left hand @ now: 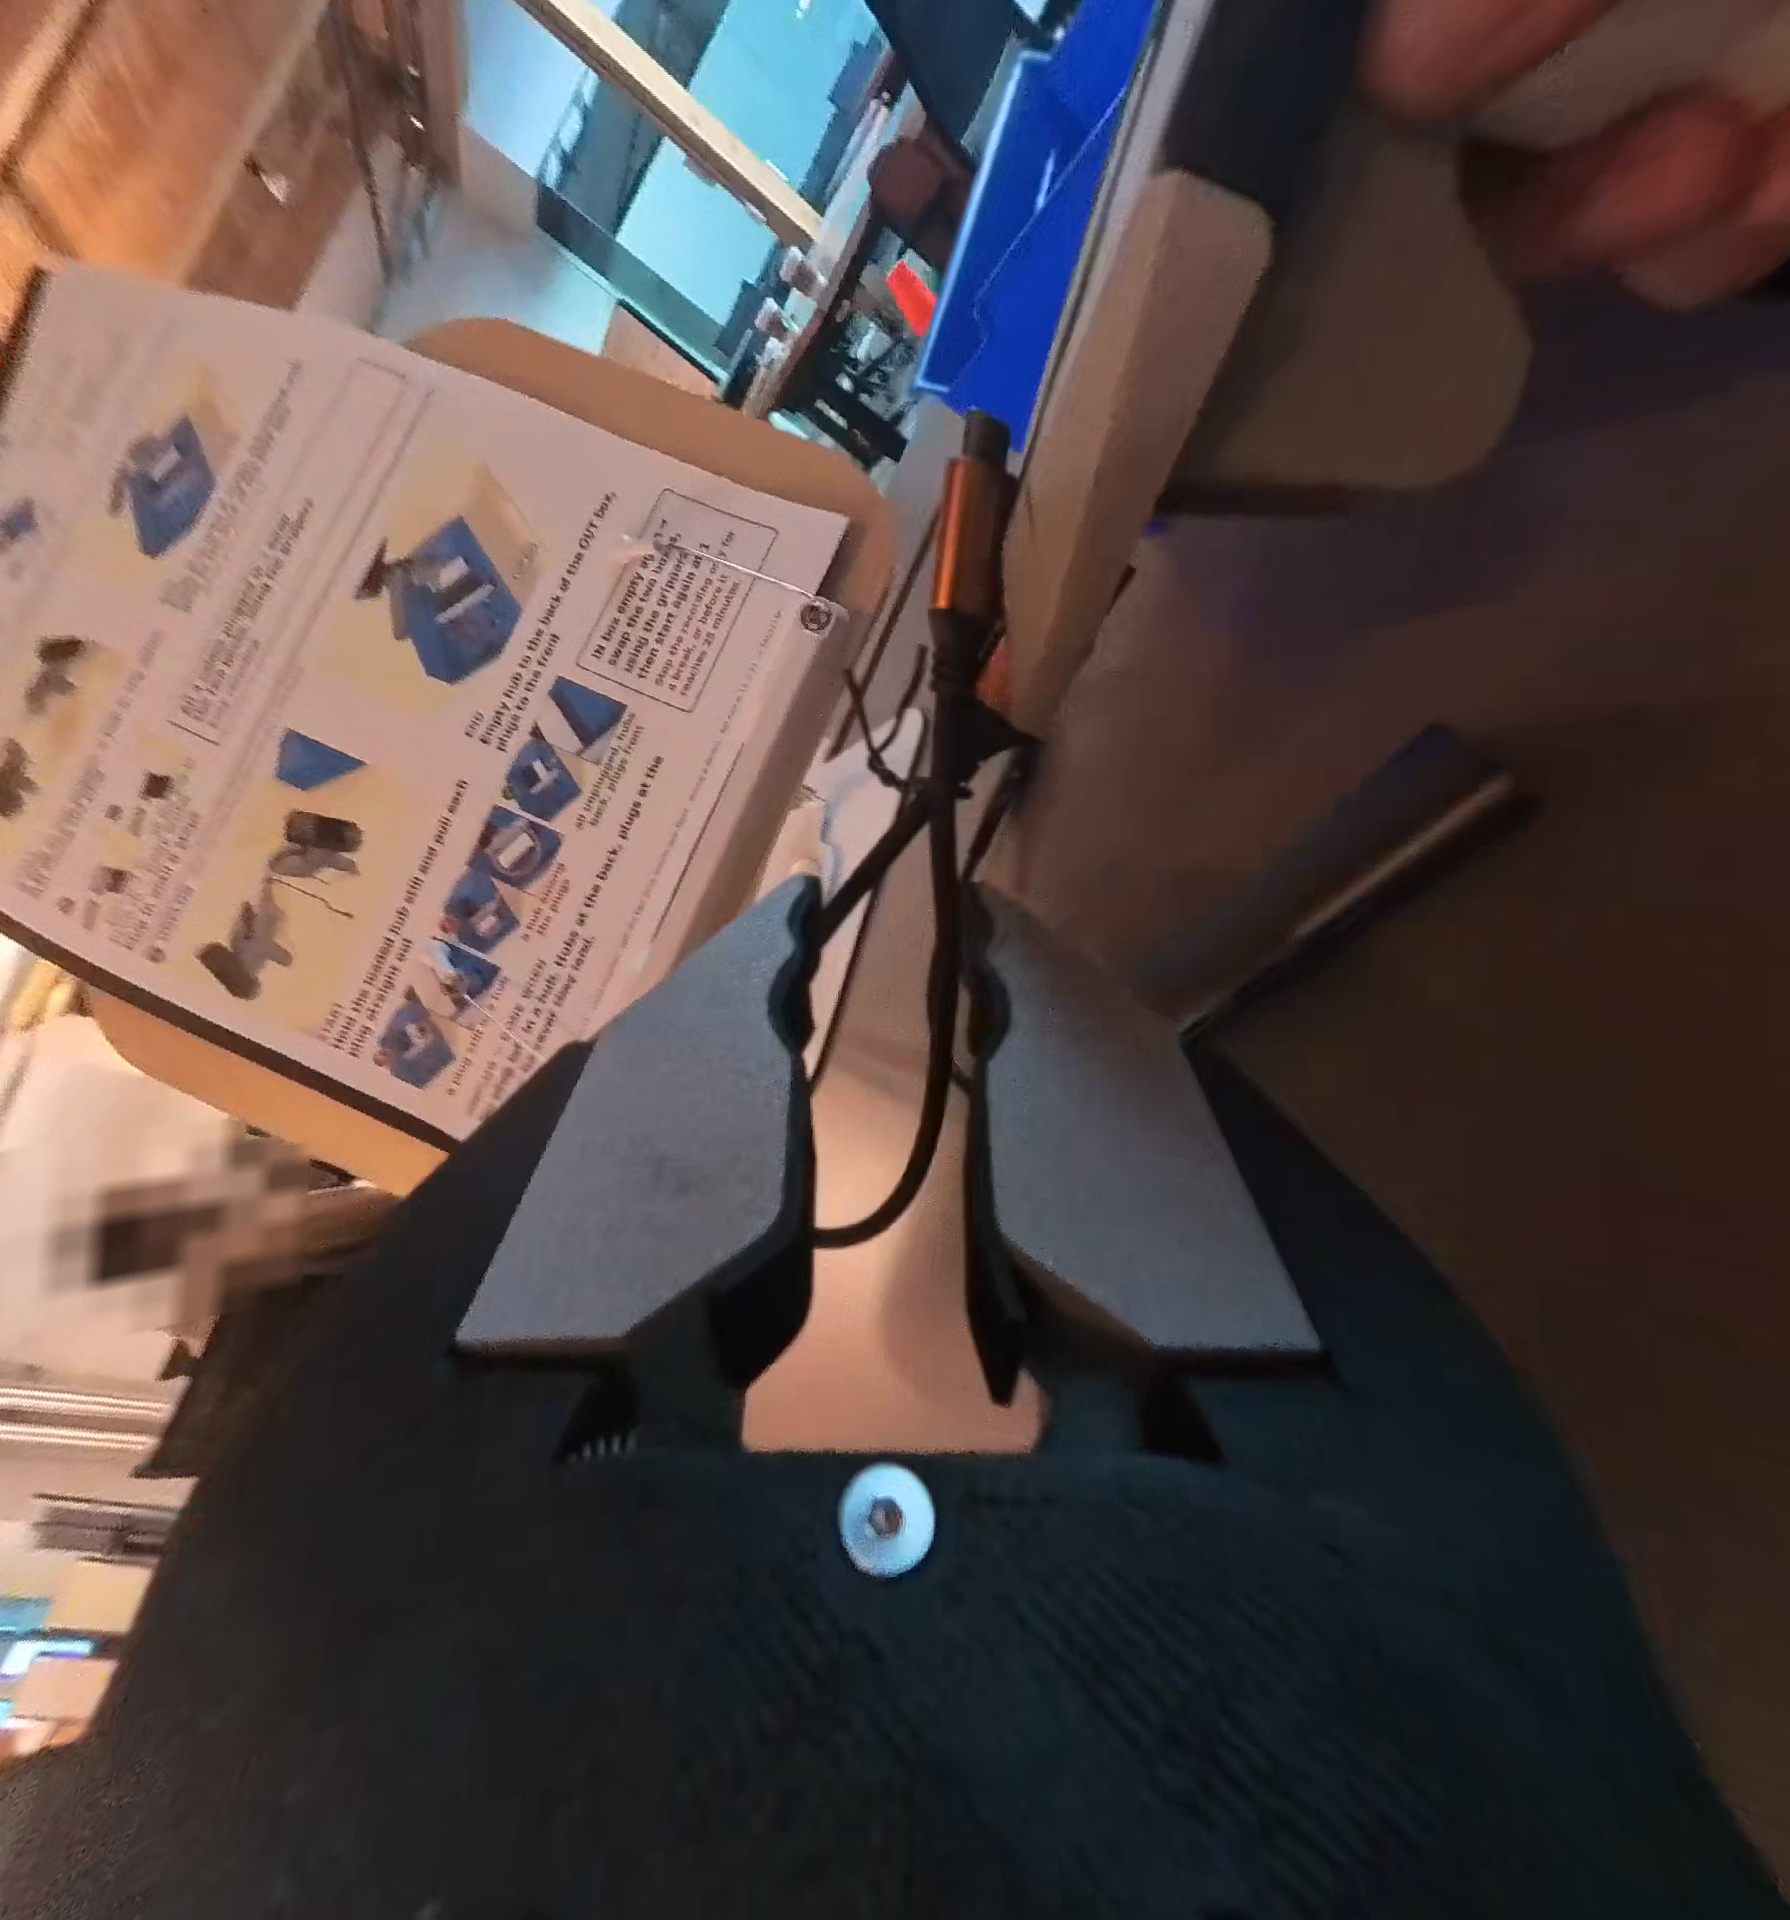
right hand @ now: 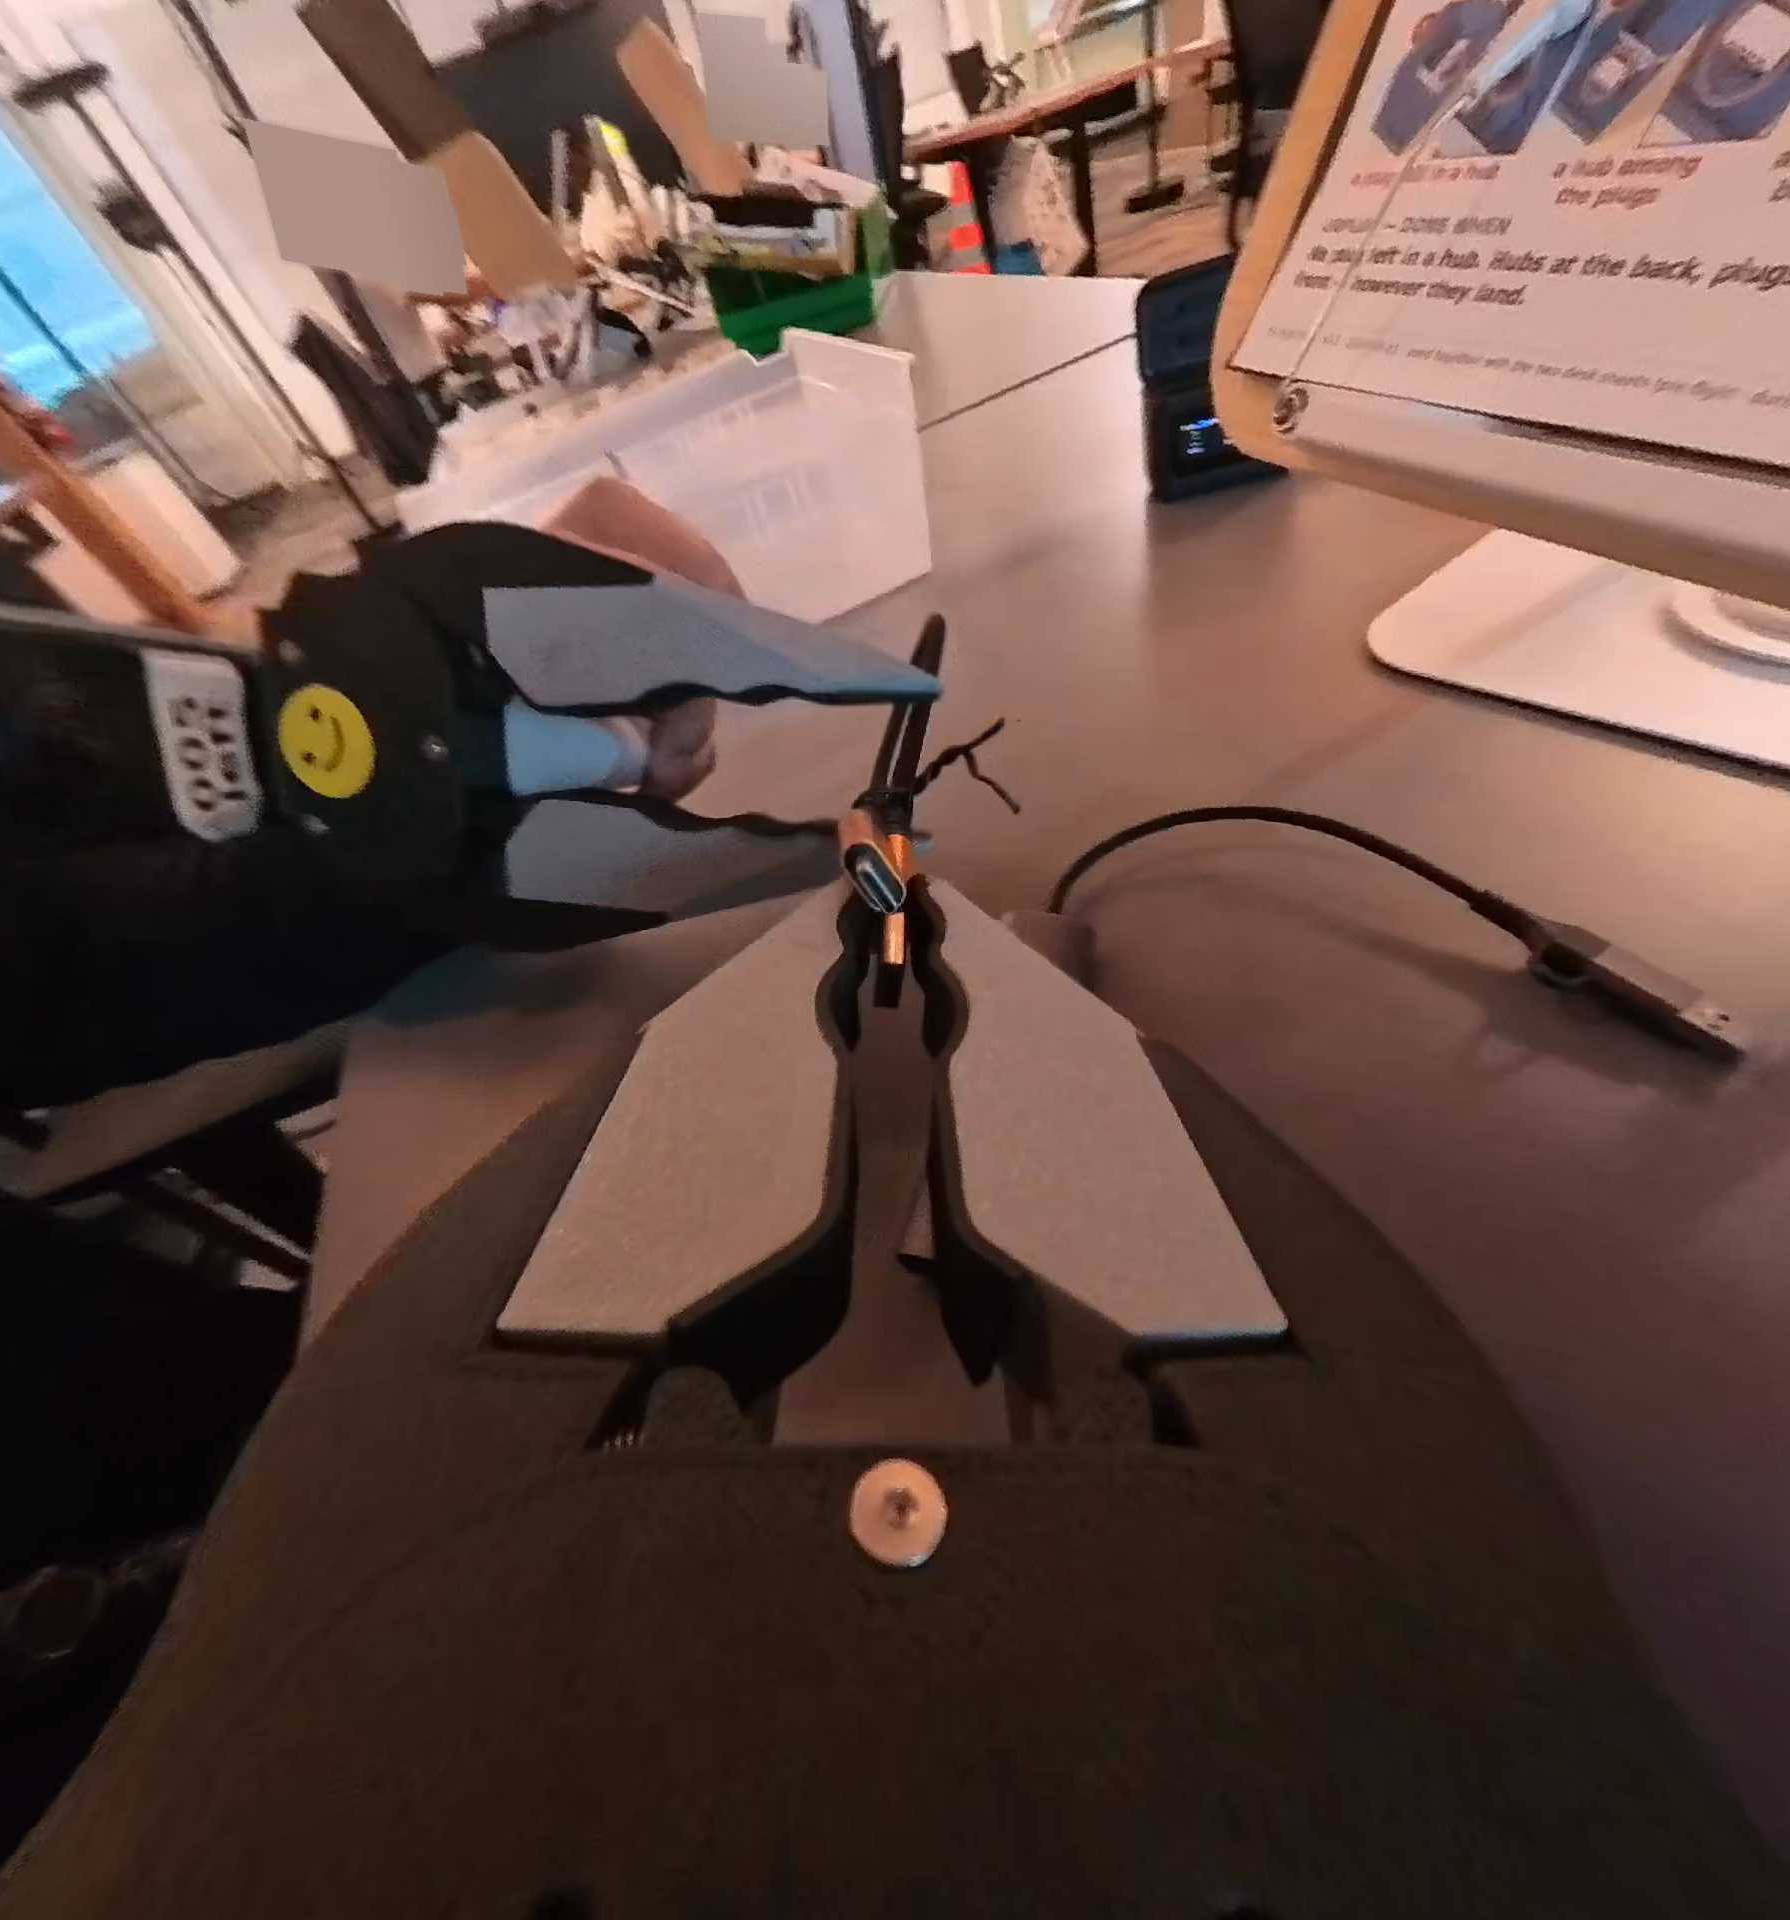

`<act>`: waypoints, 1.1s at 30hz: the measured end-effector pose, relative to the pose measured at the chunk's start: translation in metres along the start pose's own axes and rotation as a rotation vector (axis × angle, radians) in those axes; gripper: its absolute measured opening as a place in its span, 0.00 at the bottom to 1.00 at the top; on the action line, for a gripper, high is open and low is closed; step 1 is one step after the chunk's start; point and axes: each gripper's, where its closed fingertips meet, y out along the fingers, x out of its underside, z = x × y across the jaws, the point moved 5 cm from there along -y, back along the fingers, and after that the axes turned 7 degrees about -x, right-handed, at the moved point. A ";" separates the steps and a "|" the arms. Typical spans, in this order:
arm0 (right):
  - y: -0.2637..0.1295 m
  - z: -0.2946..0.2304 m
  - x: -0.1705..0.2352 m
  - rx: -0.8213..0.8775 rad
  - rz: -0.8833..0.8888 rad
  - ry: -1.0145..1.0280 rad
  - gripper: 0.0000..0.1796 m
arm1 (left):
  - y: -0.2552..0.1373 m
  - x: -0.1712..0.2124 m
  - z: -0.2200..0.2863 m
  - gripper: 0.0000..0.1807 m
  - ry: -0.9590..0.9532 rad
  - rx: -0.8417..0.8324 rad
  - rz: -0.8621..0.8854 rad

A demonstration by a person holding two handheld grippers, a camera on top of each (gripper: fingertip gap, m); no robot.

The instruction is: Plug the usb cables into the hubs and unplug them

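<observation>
Nearest the lens in the right wrist view, the right gripper (right hand: 891, 935) has its fingers (right hand: 735, 1143) pressed together on an orange-sleeved USB-C plug (right hand: 893, 940) of a short bundled USB cable (right hand: 896, 727), held above the grey desk (right hand: 1390, 1195). A second orange plug (right hand: 875, 854) of the same bundle sits just beyond the tips, its open end facing the camera, and a black twist tie (right hand: 958, 764) binds the loop. From the left, the left gripper (right hand: 870, 748) reaches in with its fingers spread apart around the cable, not yet pinching it; the left wrist view agrees, showing the left gripper (left hand: 896, 935) with a gap between its tips and the black cable (left hand: 938, 987) hanging loosely through that gap, touching neither pad clearly. The hub (right hand: 1639, 992), a flat grey USB hub with its own black lead (right hand: 1286, 831), lies on the desk to the right, well apart from the plug and with nothing inserted that I can see. A laminated instruction sheet (right hand: 1556, 260) on a stand is at the far right, a white bin (right hand: 797, 468) at the far left. The risks, as I judge them: the plug is gripped near the fingertips and may twist or slip when pushed into a port; the tied loop could snag the left fingers; and the hub, lying free, would likely slide away unless braced.
</observation>
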 end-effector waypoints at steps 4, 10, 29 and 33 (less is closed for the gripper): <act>0.002 -0.005 0.000 -0.091 0.018 0.052 0.03 | 0.000 0.000 0.000 0.05 0.078 -0.019 0.023; 0.001 -0.020 -0.011 -0.145 0.071 -0.035 0.06 | -0.005 -0.004 -0.012 0.00 -0.102 0.036 0.109; 0.003 -0.017 -0.020 -0.420 0.239 0.300 0.15 | -0.015 -0.011 -0.022 0.00 -0.287 0.011 0.184; 0.011 -0.022 -0.014 -0.388 0.159 0.240 0.11 | -0.016 -0.013 -0.024 0.00 -0.298 -0.008 0.182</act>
